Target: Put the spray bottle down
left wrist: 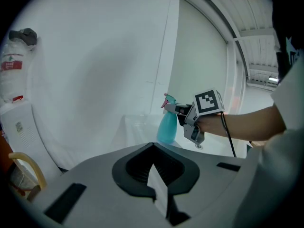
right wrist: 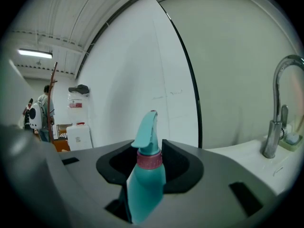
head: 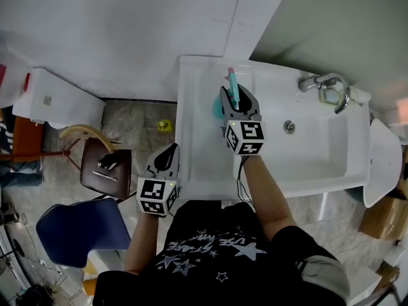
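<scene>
White bench [head: 199, 152] beside the sink [head: 319, 145] lines a pale wall. The right hand-held gripper [head: 238, 104] clamps the teal spray bottle [head: 233, 85] near its neck, upright over that flat. Best lower it straight until the base seats, then spread the jaws. The left hand-held gripper [head: 167, 157] hangs closed and empty.

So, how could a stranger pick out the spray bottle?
Find the white sink unit by the wall. Over its flat left side, away from the faucet, the right gripper holds a teal spray bottle with a pink collar, the only coloured thing there.
</scene>
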`<state>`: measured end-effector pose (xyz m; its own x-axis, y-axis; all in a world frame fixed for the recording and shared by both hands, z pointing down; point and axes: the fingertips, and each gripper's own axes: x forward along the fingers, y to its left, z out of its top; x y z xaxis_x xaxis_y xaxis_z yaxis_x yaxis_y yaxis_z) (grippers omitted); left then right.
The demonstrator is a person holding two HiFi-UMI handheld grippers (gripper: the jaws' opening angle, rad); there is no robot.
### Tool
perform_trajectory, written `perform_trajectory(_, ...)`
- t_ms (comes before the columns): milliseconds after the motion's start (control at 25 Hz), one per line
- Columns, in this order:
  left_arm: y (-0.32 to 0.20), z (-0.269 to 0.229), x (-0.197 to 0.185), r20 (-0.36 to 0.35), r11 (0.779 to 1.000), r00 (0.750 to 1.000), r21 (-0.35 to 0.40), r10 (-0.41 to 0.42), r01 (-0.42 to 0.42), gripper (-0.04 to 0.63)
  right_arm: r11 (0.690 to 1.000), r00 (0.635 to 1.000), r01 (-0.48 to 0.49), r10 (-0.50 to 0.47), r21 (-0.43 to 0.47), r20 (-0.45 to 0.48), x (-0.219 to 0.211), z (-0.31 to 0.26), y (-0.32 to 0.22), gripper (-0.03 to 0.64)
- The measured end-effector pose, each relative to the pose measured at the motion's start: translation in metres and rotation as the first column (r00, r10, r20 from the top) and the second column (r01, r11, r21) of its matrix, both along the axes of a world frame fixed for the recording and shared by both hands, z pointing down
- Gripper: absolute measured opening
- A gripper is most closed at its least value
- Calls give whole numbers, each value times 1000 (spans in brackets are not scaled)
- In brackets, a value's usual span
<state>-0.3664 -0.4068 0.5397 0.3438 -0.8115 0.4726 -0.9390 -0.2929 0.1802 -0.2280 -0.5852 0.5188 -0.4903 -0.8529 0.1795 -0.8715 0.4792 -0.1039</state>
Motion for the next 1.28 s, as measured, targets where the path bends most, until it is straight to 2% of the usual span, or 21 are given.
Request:
perform_trajectory(200, -2, 4, 2, -2, 1000, 1000, -9, 10, -10, 15, 999, 999, 31, -31, 21, -22, -6, 2, 5, 163)
perform_trajectory(400, -2, 10, 7, 4, 1000, 1000, -21, 24, -24, 15, 998, 998, 68, -68, -16, -15, -9, 6, 9, 172)
perform_trajectory(440, -2, 11, 8, 4, 999, 1000, -23, 24, -24, 15, 995, 996, 87, -88, -37, -20, -10, 10, 11, 207)
perform_trajectory(480, -2, 13, 9, 3, 999, 1000, -24, 22, -22, 15, 992, 994, 107, -109, -61, -29, -11, 15, 14, 289)
perform_trajectory(560, 0, 13, 11, 2, 1000, 1000, -24, 13, -13, 15, 986, 988, 137, -142, -94, -56, -8, 24, 24, 298)
perform_trajectory(840, 6, -8, 24, 36, 999, 999, 28, -21, 20, 15, 983, 981, 165, -172, -77, -91, 30, 13, 64, 298)
perform_trajectory(1160, 38, -58, 71, 63, 989, 994, 126, -90, 81, 15, 985, 984, 173, -173, -14, -49, 106, -43, 114, 295)
perform_trajectory(1240, 49, -71, 87, 68, 985, 993, 152, -97, 85, 15, 986, 985, 166, -166, -11, -37, 128, -57, 128, 265)
perform_trajectory(1280, 56, -76, 96, 71, 983, 993, 164, -98, 86, 15, 987, 987, 159, -159, -4, -29, 139, -63, 136, 210)
